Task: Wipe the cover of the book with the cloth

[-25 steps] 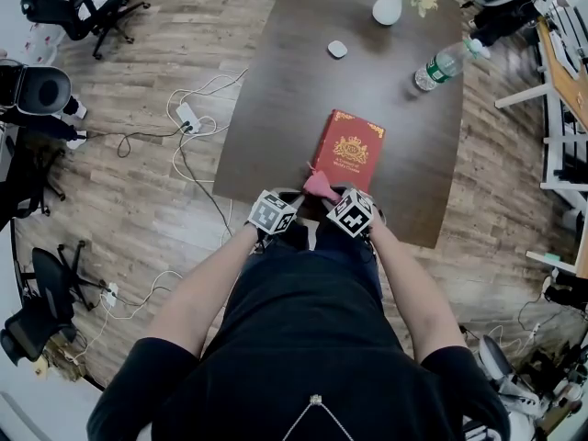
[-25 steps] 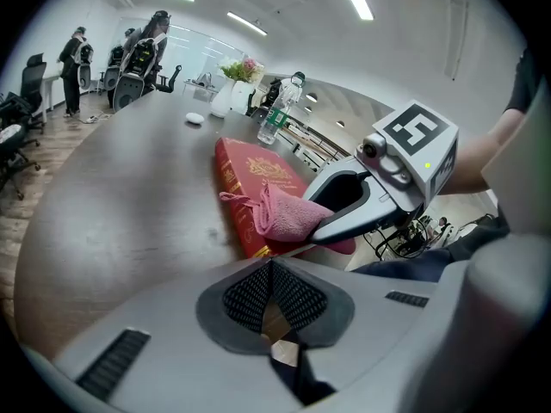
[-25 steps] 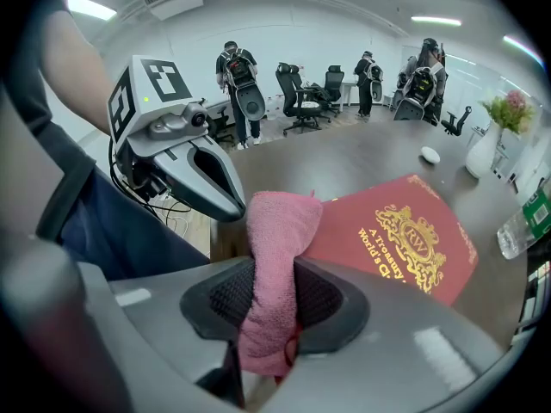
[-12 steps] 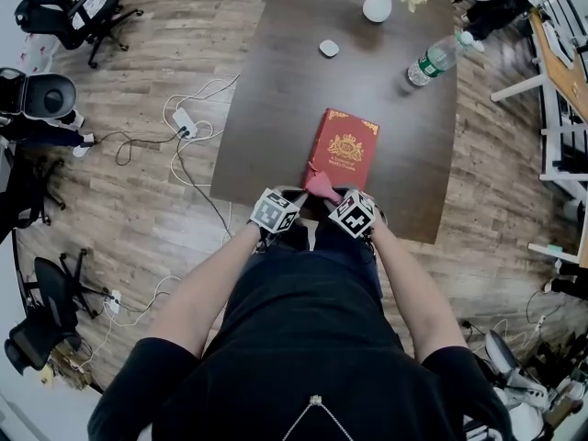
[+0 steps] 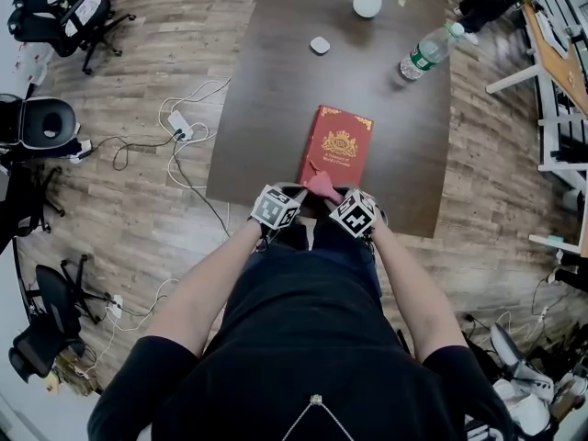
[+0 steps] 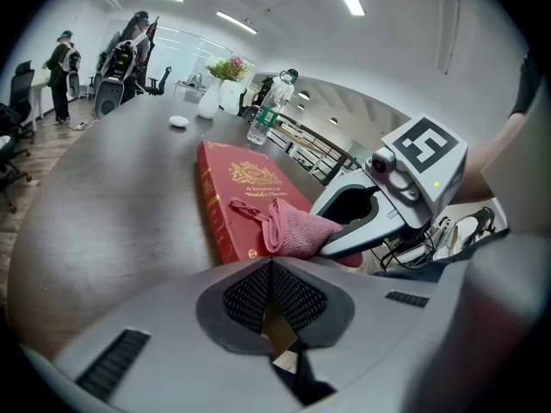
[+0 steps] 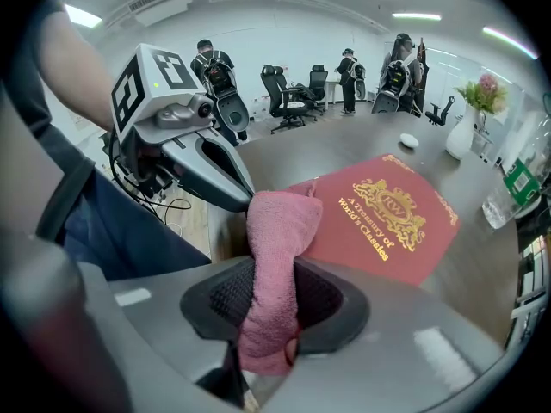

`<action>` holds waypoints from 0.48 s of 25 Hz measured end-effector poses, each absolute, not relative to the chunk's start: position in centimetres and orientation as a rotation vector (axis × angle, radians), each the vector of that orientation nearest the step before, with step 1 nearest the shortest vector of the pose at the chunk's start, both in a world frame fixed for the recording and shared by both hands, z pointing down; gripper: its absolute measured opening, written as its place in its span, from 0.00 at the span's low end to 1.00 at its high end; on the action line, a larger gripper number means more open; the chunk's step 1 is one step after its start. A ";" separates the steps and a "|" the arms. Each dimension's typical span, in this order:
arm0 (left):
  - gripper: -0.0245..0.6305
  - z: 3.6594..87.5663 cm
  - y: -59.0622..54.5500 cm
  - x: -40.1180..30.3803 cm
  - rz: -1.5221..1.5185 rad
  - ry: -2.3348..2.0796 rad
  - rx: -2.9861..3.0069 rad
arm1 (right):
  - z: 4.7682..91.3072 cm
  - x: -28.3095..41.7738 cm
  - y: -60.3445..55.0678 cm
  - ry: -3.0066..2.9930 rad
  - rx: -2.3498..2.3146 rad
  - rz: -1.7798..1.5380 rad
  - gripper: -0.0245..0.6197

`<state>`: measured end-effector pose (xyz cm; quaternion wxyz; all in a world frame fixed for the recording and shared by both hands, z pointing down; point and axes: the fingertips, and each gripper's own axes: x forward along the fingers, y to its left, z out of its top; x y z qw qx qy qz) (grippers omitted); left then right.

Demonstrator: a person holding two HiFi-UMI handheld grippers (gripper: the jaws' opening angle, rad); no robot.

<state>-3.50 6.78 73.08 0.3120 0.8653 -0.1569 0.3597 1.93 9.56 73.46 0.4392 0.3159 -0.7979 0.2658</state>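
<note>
Pink cloth (image 7: 277, 222) is pinched in the right tongs (image 7: 274, 298), jaws closed on its middle. Its free end is bunched forward and rests on the near end of the red hardcover book (image 7: 392, 218). Left tongs (image 6: 272, 292) are seen with pads pressed together and nothing between them, held just beside the right pair at the worktop (image 5: 276, 90) edge. Book lies flat, gilt-crest cover up, near the worktop's front edge. It is well apart from the water bottle (image 5: 421, 55) and flower vase (image 5: 367, 0) at the far end.

Step judged: wipe barely begun, most of the cover not yet reached. To be done well, the cloth should be laid flatter on the cover and pushed in long strokes from near end to far end. Pressure should be light so the book is not slid across the worktop. The empty left tongs could be set on a near corner to steady it. The twisted loose corner of the cloth should not be allowed to snag.
</note>
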 end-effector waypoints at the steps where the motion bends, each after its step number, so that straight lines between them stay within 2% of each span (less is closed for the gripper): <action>1: 0.03 73.1 6.8 -3.4 0.952 -0.413 2.282 | 73.5 2.0 9.7 -1.986 0.787 0.663 0.23; 12: 0.03 73.2 6.9 -3.0 0.967 -0.399 2.287 | 73.4 3.5 10.6 -1.986 0.833 0.685 0.23</action>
